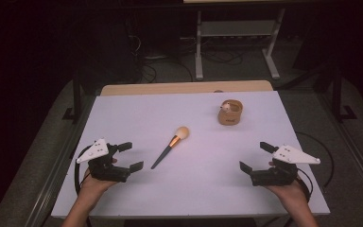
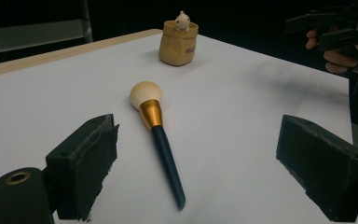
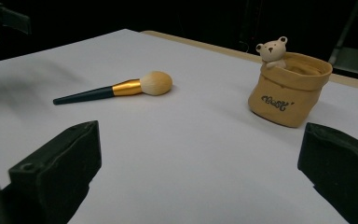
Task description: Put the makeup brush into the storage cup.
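Makeup brush with a dark slender handle, gold ferrule and cream rounded bristle head, lying flat on the white tabletop, near the middle and towards the person's left. In the left gripper view the brush lies just ahead of the black padded jaws, handle tip nearest, bristle head farthest; its long axis runs almost straight away from that gripper, leaning slightly left towards the head. The left gripper is the nearer of the two: the handle tip sits just beside it, whereas the right gripper stands well apart across the table. From the right gripper view the brush lies crosswise, handle to the left, head to the right. Both grippers rest low at the near edge of the table, each held by a hand, jaws spread wide and holding nothing, touching neither object. Farther back, towards the right, stands a tan pouch-shaped ceramic holder with a small pale bear figure at its rim, upright, well apart from the brush. A grasp by the left gripper would probably call for turning the jaws to straddle the handle across its axis.
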The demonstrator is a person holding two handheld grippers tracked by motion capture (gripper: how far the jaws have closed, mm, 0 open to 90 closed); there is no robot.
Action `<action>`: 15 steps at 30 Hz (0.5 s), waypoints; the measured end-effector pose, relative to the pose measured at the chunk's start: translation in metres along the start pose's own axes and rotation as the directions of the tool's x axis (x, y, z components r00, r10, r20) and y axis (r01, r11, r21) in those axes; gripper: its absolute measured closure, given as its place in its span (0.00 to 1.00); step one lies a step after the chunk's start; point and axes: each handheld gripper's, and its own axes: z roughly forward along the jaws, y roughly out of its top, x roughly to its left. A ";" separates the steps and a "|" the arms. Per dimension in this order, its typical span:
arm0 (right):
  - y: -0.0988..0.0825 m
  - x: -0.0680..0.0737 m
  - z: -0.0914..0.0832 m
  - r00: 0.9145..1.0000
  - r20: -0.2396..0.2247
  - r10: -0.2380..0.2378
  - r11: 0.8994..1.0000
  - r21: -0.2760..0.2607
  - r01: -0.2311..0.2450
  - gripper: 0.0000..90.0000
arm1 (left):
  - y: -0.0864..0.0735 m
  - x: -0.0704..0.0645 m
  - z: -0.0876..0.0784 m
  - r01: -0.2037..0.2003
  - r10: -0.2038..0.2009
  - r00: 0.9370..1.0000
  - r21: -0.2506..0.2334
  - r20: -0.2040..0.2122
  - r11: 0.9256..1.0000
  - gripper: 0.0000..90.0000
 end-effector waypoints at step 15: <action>-0.001 0.002 0.000 1.000 0.003 0.001 1.000 0.001 -0.001 0.00 | 0.009 0.001 0.013 -0.015 0.015 1.000 0.005 0.024 1.000 0.11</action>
